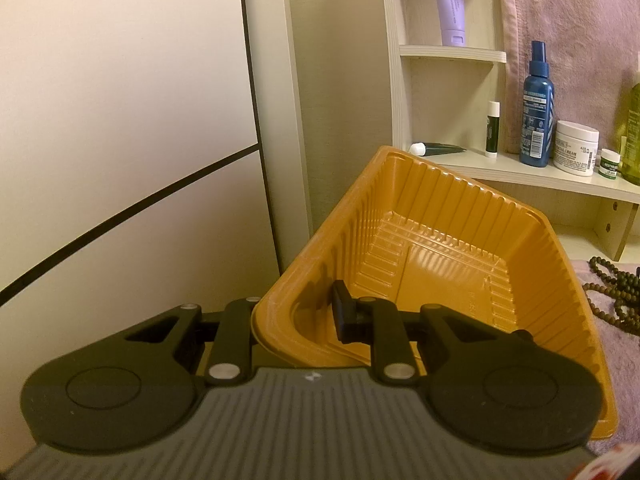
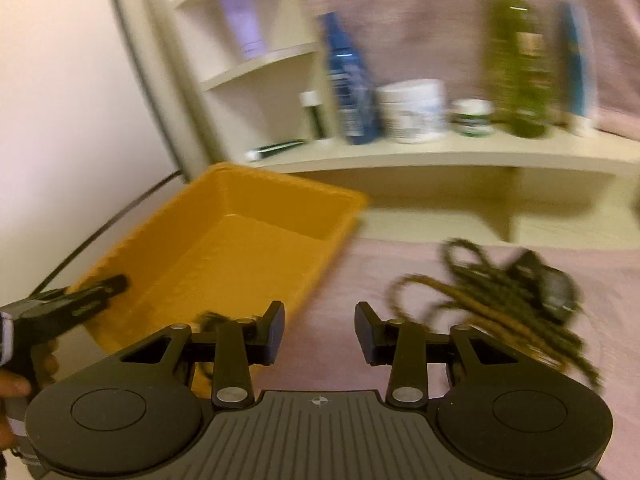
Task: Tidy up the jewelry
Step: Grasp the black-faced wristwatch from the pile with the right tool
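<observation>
So the left tool (image 1: 296,312) is clamped tight on the near wall of the orange tray (image 1: 440,240), one finger inside and one outside the rim, and it's got the tray tipped up so the near-left side sits higher. In the right-hand view you can see that same tool (image 2: 116,282) biting the tray's (image 2: 224,248) left edge, with a bit of the person's hand (image 2: 16,384) behind it at the left border.

The right tool (image 2: 320,328) is loose, fingers well apart with nothing between them, hanging over the pinkish cloth (image 2: 340,300) that covers the surface, just right of the tray's near corner. That view is pretty blurry. There's a small dark tangle (image 2: 208,320) showing just behind its left finger, at the tray's near edge; I can't tell whether it's in the tray or hanging over it.

The rest of the jewelry, a heap of brown bead strings (image 2: 500,300), lies on the cloth to the right of the tray, with something dark (image 2: 548,280) on its far side. From the left view only a few bead strands (image 1: 612,292) peek in at the right edge.

Far side: a cream shelf (image 1: 520,168) with a blue spray bottle (image 1: 538,104), a white cream jar (image 1: 576,146), a small green-labelled jar (image 1: 610,164), a green bottle (image 2: 520,64), plus a purple tube (image 1: 450,0) one shelf up.
</observation>
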The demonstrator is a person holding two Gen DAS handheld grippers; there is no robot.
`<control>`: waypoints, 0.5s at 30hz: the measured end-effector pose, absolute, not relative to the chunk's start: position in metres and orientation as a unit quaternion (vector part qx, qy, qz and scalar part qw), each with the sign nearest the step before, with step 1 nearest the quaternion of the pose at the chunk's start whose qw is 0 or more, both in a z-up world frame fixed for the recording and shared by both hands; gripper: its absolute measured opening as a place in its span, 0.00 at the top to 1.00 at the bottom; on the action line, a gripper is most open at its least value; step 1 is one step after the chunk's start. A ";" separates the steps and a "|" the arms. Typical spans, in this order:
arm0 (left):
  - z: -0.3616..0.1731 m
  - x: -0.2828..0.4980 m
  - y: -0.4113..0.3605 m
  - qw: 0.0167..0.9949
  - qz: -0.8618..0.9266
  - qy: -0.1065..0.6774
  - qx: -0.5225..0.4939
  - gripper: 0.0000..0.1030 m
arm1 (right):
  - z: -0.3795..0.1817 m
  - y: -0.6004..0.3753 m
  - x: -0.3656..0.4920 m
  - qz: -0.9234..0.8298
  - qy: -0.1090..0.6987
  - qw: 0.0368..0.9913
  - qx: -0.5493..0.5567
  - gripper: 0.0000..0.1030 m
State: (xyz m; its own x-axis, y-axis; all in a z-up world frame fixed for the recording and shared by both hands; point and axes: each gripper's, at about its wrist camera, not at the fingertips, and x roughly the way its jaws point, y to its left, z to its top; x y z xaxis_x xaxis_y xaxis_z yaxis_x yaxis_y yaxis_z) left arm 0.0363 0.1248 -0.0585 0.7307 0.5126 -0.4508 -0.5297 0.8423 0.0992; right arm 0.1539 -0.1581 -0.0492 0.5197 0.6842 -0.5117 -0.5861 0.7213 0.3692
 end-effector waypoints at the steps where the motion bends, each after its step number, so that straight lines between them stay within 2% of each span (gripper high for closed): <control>1: -0.058 0.037 0.125 0.930 0.280 0.237 -0.018 0.81 | -0.052 -0.168 0.155 0.353 0.331 0.871 0.080 0.60; 6: -0.058 0.036 0.125 0.930 0.280 0.237 -0.017 0.81 | -0.065 -0.217 0.155 0.298 0.357 0.880 0.096 0.50; 15: -0.058 0.036 0.125 0.930 0.280 0.238 -0.014 0.81 | -0.075 -0.263 0.159 0.242 0.369 0.892 0.094 0.48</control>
